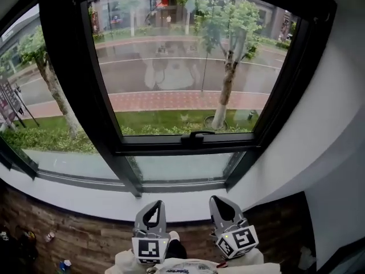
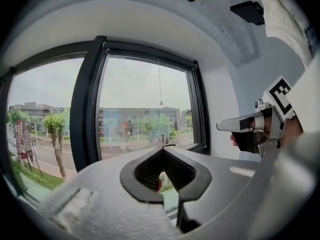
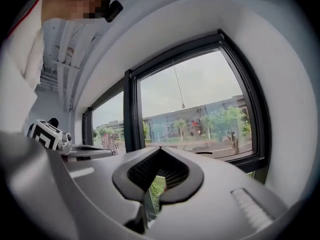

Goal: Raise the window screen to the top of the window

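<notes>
Since no mesh showed across the pane (image 1: 165, 96), the window screen looked already rolled up at the frame top, well above and ahead of both tongs. Only its thin pull cord (image 1: 202, 50) hung down. Left gripper (image 1: 151, 209) and right gripper (image 1: 223, 208) were clenched, empty, low by the sill (image 1: 85, 201). Screen probably light, flimsy, spring-rolled: take the cord or bottom rail, never the mesh.

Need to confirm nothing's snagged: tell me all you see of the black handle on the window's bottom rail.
The black handle is a slim bar, plastic or metal by its look, lying level at the middle of the bottom rail of the dark window frame. Nothing touches it; the left gripper and right gripper are well short of it, jaws shut, empty.
</notes>
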Action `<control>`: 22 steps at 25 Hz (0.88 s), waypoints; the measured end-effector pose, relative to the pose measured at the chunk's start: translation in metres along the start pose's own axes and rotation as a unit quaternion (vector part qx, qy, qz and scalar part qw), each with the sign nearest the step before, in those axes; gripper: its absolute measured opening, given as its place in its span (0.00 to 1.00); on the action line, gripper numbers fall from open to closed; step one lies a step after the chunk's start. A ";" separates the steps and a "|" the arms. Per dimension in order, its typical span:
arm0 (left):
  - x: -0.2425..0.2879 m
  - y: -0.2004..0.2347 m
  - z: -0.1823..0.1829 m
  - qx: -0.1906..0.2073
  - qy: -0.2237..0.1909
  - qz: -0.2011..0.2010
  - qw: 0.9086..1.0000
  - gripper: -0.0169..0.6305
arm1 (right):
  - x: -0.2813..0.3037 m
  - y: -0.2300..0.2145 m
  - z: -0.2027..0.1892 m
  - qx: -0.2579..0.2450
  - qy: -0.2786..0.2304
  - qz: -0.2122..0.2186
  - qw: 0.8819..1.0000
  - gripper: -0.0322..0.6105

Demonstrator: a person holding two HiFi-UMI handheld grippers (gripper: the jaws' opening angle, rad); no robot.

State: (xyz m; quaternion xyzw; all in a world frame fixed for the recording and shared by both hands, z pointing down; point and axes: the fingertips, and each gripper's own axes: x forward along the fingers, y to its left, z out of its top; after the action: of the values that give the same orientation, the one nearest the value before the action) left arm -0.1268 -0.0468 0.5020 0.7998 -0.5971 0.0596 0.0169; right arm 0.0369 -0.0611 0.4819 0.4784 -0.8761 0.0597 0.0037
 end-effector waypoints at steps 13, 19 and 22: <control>-0.199 -0.189 -0.017 0.076 -0.007 0.032 0.997 0.03 | -0.259 0.036 -0.072 0.041 0.054 0.011 0.998 0.06; -0.226 -0.226 -0.017 0.083 0.002 0.011 0.997 0.03 | -0.297 0.049 -0.074 0.028 0.062 0.011 0.998 0.06; -0.239 -0.224 -0.018 0.070 0.002 0.020 0.997 0.03 | -0.304 0.062 -0.070 0.021 0.057 0.016 0.998 0.06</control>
State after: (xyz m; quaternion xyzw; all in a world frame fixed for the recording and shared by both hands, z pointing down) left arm 0.0195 0.2473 0.5025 0.7865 -0.6076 0.1034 -0.0388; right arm 0.1459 0.2346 0.5254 0.4602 -0.8806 0.1048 0.0426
